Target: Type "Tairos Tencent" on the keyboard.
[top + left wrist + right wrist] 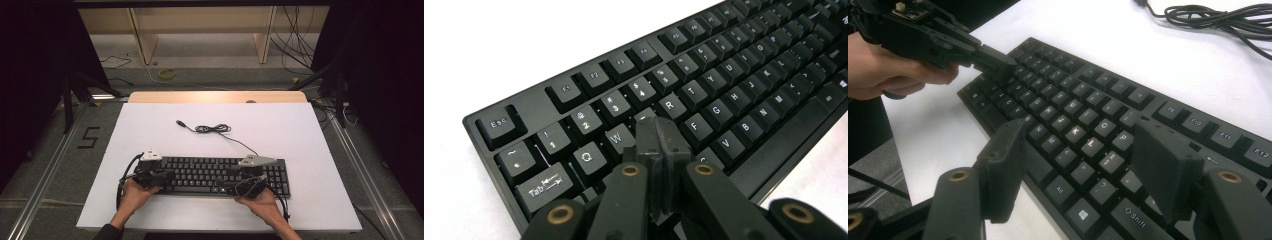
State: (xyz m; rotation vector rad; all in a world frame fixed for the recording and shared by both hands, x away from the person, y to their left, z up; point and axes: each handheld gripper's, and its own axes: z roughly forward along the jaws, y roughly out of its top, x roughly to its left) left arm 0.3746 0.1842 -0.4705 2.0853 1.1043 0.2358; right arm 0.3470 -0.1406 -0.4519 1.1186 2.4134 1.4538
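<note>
Hovering left gripper (659, 150) closed above keyboard (724, 95)

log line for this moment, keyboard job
left gripper: shut, tip over keyboard near W/E keys | right gripper: open above right-hand keys | cable: loose on table

Keyboard (220, 175): black housing, black keycaps, white legends. Its cable (215, 129): black. Table surface (300, 135): white. Gripper jaws: black, with brass-coloured pivots; top plates, lower centre of frame: grey.

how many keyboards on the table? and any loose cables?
1 keyboard, black, at the near edge of the white table, both grippers over it. 1 cable, coiled behind the keyboard, running to its back edge, USB plug lying free.
</note>
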